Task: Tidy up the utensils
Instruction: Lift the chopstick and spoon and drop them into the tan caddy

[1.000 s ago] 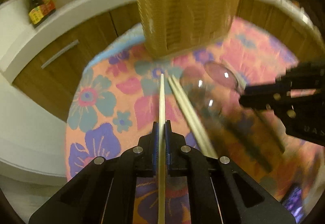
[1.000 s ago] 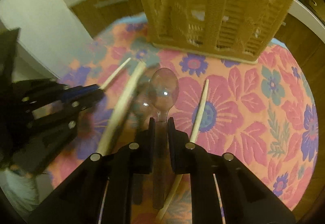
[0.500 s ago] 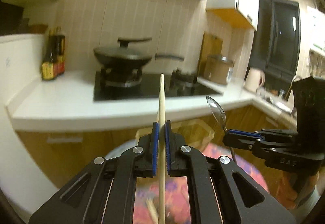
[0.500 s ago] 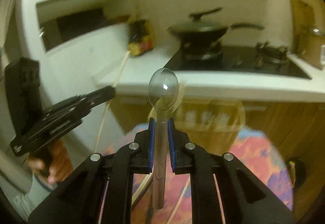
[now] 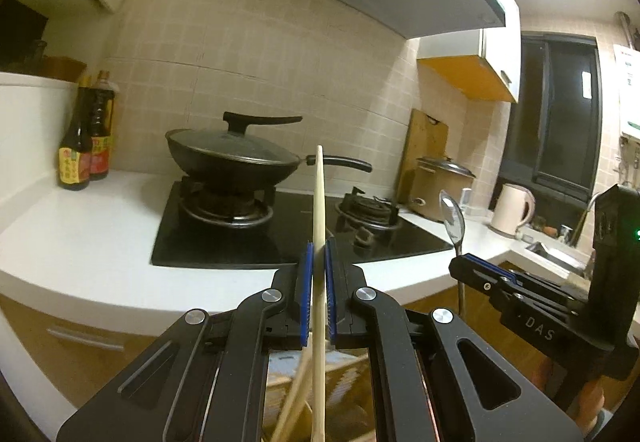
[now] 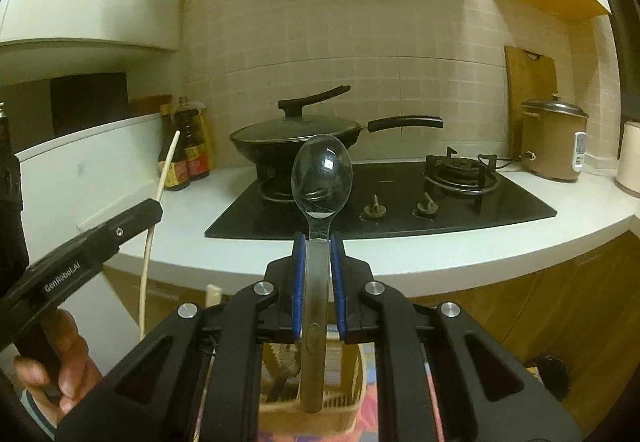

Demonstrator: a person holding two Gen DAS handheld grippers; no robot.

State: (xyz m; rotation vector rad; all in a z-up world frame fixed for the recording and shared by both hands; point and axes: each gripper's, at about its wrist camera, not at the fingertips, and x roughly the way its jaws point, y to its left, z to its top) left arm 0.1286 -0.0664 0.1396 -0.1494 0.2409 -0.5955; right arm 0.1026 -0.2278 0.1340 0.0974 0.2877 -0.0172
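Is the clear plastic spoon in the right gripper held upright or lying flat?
Upright. The clear plastic spoon stands bowl-up between the right gripper's blue-padded fingers, its handle end hanging over the tan slatted utensil basket.

"DAS" on right gripper, "GenRoboLAI" on left gripper

The chopstick is pale tan, the spoon see-through, the basket tan, the wok black.
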